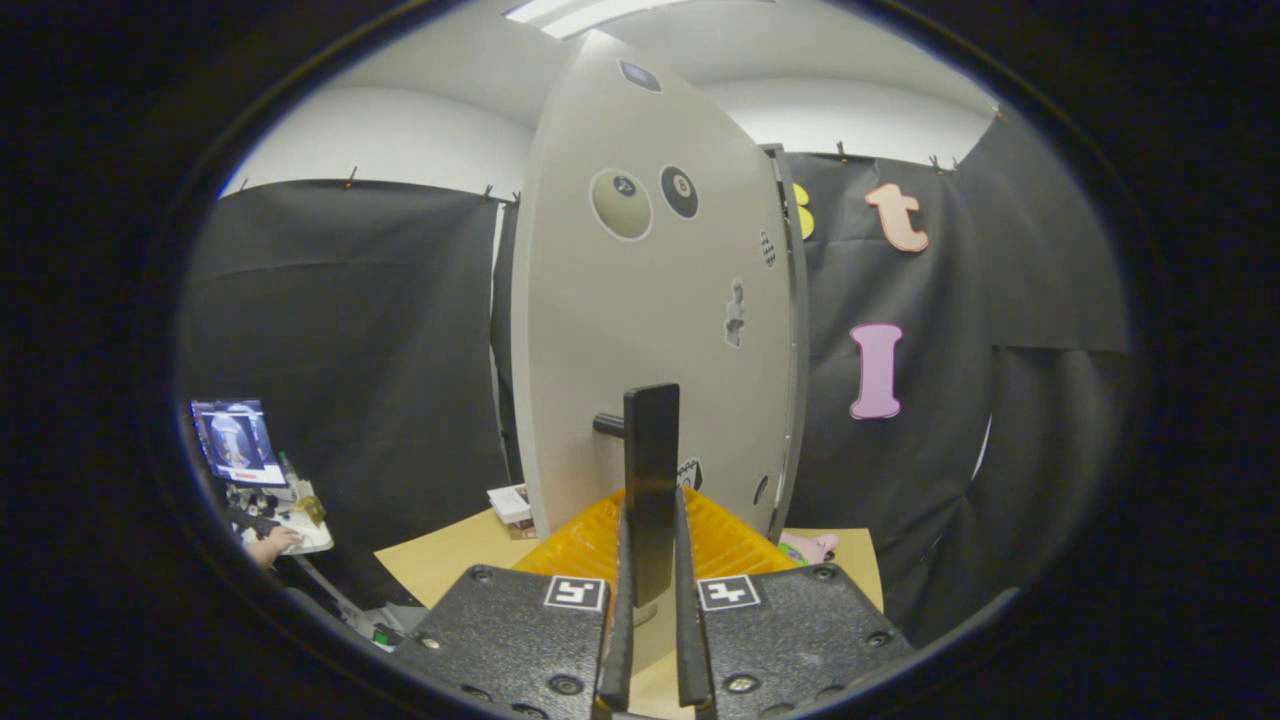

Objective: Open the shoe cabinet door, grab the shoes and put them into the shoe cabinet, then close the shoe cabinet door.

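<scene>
The pale shoe cabinet door (640, 330) stands swung out, seen nearly edge-on, with round stickers on its face. Its dark bar handle (651, 470) runs upright down between my fingers (621, 560). My gripper (650, 520) is shut on that handle, both fingers pressing its sides. A pink shoe (810, 546) peeks out on the tabletop just right of the fingers, beyond an orange ribbed mat (590, 545).
A light wooden table (450, 565) carries the cabinet, the mat and a small printed box (511, 503) left of the door. At the far left a monitor (236, 440) stands on a desk, with a person's hand (270, 545) on it. Black cloth walls surround the booth.
</scene>
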The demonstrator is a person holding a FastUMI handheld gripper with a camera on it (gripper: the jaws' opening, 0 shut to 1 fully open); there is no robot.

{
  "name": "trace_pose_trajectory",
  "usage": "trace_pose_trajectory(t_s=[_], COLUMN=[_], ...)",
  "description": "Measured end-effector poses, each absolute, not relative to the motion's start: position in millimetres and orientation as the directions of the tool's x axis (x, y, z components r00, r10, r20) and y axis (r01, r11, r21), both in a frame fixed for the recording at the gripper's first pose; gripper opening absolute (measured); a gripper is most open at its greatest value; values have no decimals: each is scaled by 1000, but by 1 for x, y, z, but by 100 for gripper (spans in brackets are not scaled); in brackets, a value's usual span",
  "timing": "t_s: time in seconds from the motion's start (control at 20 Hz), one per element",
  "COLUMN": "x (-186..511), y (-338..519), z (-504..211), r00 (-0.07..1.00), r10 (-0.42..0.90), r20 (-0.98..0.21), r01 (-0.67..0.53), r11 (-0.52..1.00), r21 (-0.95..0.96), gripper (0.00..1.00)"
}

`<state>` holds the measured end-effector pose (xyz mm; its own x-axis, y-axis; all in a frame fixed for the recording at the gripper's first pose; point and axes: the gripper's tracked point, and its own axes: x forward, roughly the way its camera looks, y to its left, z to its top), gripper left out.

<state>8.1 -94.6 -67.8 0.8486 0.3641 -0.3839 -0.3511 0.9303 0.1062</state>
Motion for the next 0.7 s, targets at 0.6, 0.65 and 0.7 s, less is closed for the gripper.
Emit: trace_pose_trajectory(t_s=[0.6,0.65,0.7], x=[9,9,10], y=[-182,-181,-177], z=[-66,-67,-68], r00=[924,921,916], r10=[120,129,145], r20=[-364,-368,-375], r01=[-108,-110,-118], r11=[993,991,988], r21=[54,71,95], gripper=[7,6,5])
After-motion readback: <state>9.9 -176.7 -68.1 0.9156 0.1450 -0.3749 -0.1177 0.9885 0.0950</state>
